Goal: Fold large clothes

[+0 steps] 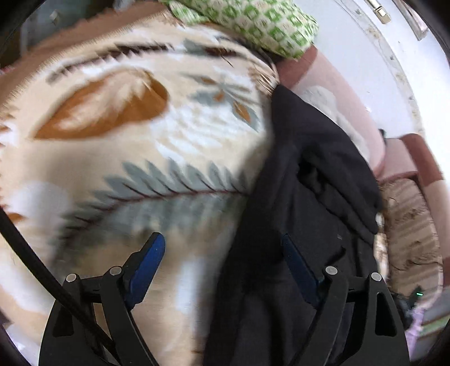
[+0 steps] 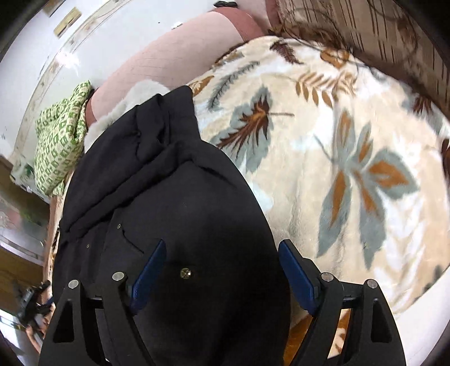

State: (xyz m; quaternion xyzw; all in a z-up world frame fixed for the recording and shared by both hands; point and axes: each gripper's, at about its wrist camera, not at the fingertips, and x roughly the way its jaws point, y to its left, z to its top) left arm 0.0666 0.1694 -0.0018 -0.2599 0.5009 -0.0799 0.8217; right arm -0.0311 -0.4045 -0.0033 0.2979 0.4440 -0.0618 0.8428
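Observation:
A large black coat [image 1: 303, 197] lies on a cream blanket with a leaf print [image 1: 146, 135]; in the right wrist view the coat [image 2: 168, 183] fills the left and middle, with metal snaps and a pale fur trim [image 2: 132, 98] at its far end. My left gripper [image 1: 222, 239] is open, its left finger over the blanket and its right finger over the coat's left edge. My right gripper [image 2: 222, 245] is open above the coat's near part, holding nothing.
A green-and-white patterned cloth [image 1: 253, 22] lies at the far end of the bed and shows at the left in the right wrist view [image 2: 59, 146]. A pink bed edge [image 2: 174, 56] and a white wall [image 1: 379, 70] lie beyond. A brown striped cover [image 1: 413, 225] lies right of the coat.

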